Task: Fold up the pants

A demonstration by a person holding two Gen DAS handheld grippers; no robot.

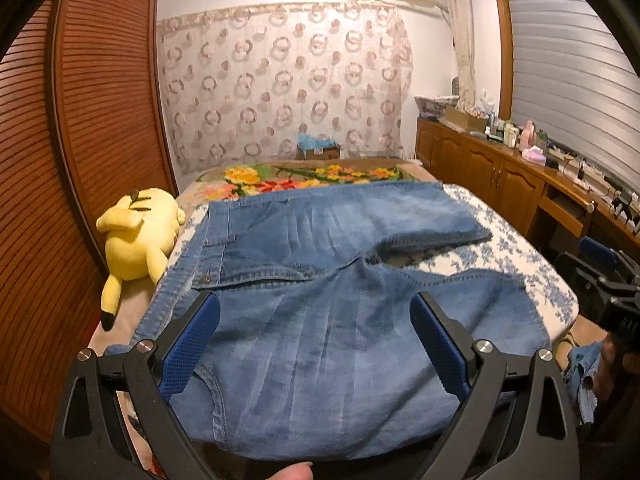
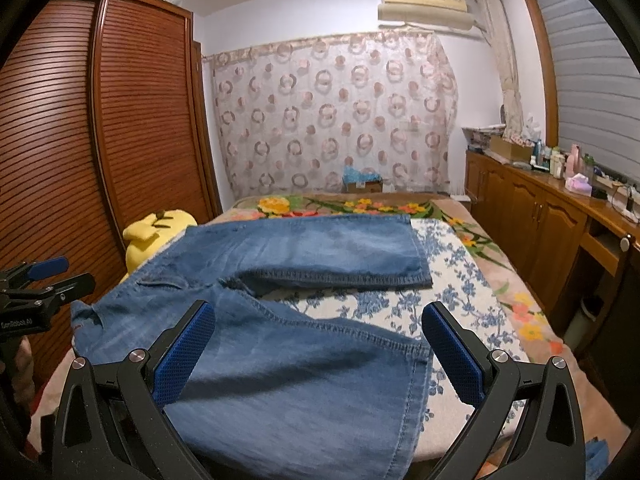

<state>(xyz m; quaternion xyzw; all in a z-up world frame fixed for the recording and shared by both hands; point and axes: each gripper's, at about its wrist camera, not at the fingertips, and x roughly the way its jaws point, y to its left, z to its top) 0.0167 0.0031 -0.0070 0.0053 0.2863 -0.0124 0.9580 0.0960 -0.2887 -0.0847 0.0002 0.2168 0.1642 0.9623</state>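
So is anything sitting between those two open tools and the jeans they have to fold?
Nothing visible. The blue denim pants lie spread on the bed directly under the left tool and right tool; the yellow plush toy lies off beside them.

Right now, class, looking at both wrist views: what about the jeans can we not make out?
- Left wrist view: the jeans near hem drops below the bed edge, behind the left tool.
- Right wrist view: the waistband end runs behind the plush toy side; the right tool covers the near leg's hem.
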